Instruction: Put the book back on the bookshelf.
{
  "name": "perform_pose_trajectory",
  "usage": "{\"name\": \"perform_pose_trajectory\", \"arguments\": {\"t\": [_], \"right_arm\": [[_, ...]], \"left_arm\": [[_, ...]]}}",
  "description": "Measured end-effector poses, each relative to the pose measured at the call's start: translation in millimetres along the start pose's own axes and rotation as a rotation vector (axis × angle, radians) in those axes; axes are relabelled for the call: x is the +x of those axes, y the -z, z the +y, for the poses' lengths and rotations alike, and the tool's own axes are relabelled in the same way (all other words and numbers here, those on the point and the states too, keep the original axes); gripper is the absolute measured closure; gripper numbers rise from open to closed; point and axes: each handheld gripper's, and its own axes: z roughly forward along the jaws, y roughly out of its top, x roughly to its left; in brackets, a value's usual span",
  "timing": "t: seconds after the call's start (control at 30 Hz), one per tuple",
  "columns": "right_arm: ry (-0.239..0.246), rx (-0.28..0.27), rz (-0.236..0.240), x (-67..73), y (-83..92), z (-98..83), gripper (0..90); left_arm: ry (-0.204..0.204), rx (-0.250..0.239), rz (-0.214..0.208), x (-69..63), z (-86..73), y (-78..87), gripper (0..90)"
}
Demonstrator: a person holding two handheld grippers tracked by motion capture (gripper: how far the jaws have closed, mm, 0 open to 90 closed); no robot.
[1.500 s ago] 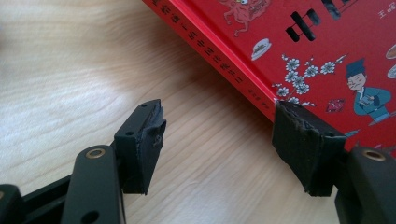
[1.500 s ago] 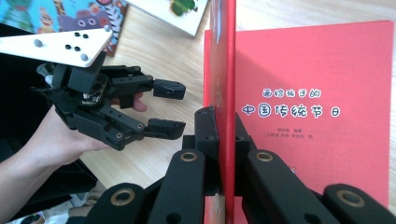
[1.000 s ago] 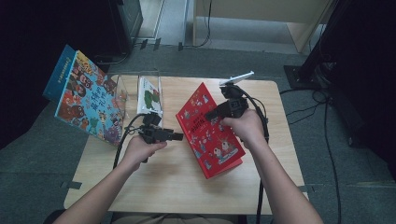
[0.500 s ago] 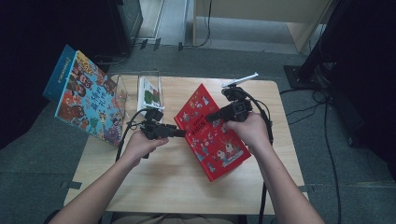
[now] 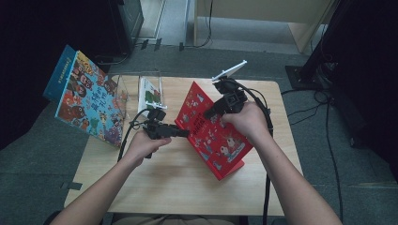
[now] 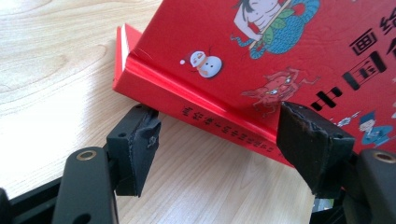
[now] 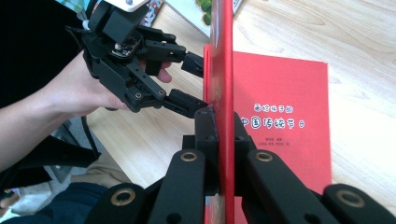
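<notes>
A red picture book (image 5: 211, 136) is tilted up off the wooden table (image 5: 155, 187), its cover facing left. My right gripper (image 5: 207, 114) is shut on its upper edge; in the right gripper view the jaws (image 7: 222, 114) clamp the book (image 7: 226, 56) edge-on. A second red book (image 7: 280, 116) lies flat under it. My left gripper (image 5: 185, 133) points at the tilted book's spine from the left. Its jaws (image 6: 219, 121) stand wide open around the spine (image 6: 210, 116) without pressing it. The left gripper (image 7: 194, 84) also appears in the right gripper view, fingertips at the cover.
A clear plastic rack (image 5: 141, 84) at the table's back left holds a white and green book (image 5: 151, 93). A large colourful picture book (image 5: 89, 101) leans at the table's left edge. Cables trail from both grippers. Bare wood lies in front.
My right gripper has risen a little and brought the red book's edge up with it, so the book stands steeper. The left gripper has stayed at the spine.
</notes>
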Motion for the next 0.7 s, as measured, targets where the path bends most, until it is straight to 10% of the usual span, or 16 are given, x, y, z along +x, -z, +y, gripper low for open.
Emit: {"name": "perform_pose_trajectory", "arguments": {"t": [0.7], "right_arm": [[0.054, 0.071, -0.045, 15.5, -0.8, 14.2, 88.2]], "left_arm": [[0.032, -0.005, -0.043, 2.0, -1.7, -0.6, 28.6]]}}
